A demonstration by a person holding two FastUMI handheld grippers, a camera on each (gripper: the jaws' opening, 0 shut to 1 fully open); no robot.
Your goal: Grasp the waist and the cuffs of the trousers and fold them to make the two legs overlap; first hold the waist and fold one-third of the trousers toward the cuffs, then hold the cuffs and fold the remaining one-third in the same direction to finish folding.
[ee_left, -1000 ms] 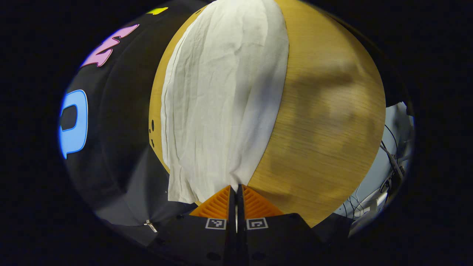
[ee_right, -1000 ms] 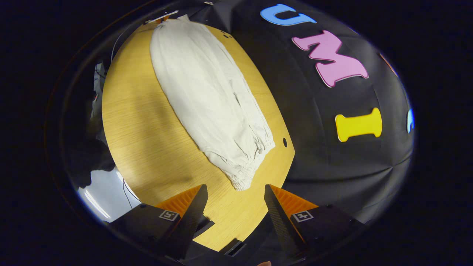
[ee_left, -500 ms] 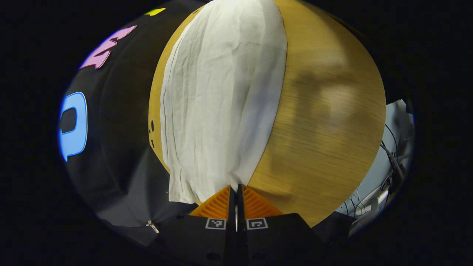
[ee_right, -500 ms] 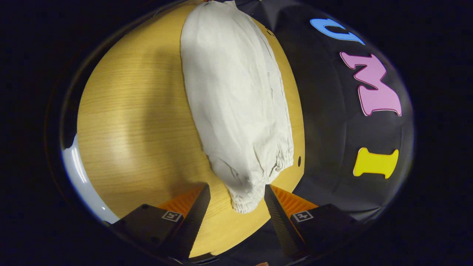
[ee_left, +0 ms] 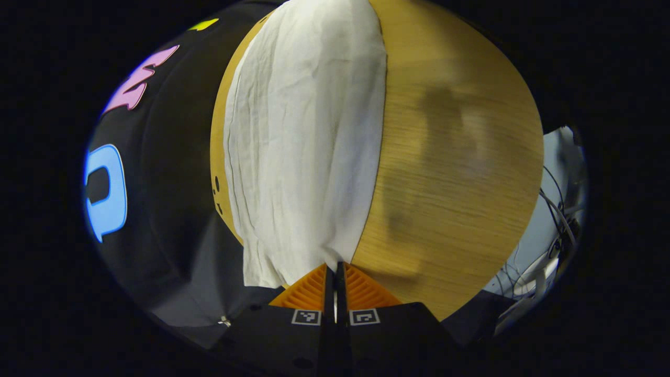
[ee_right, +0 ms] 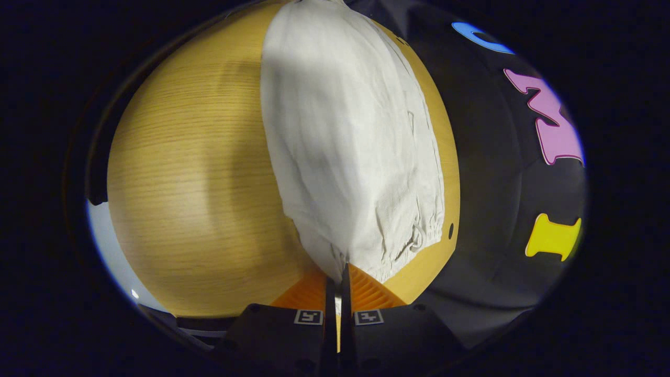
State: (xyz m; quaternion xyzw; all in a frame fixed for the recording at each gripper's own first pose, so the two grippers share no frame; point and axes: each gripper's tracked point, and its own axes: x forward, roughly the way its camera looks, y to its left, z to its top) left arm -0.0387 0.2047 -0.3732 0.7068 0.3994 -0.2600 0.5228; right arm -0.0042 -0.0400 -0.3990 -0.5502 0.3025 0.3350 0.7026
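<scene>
Trousers on table, both ends pinched in closed jaws

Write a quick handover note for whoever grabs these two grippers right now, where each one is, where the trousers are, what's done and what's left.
Left gripper: shut on the plain end of the trousers, at its edge nearest the table's middle.
Right gripper: shut on the gathered, elastic end of the trousers, also at a corner.
The trousers lie flat and long on the wooden table, along the side by the booth wall. They look like one narrow strip, so the legs seem already overlapped, though I can't confirm that.
Done: both ends gripped.
Left: the fold in thirds, one end toward the other, then the remaining third over it.
</scene>
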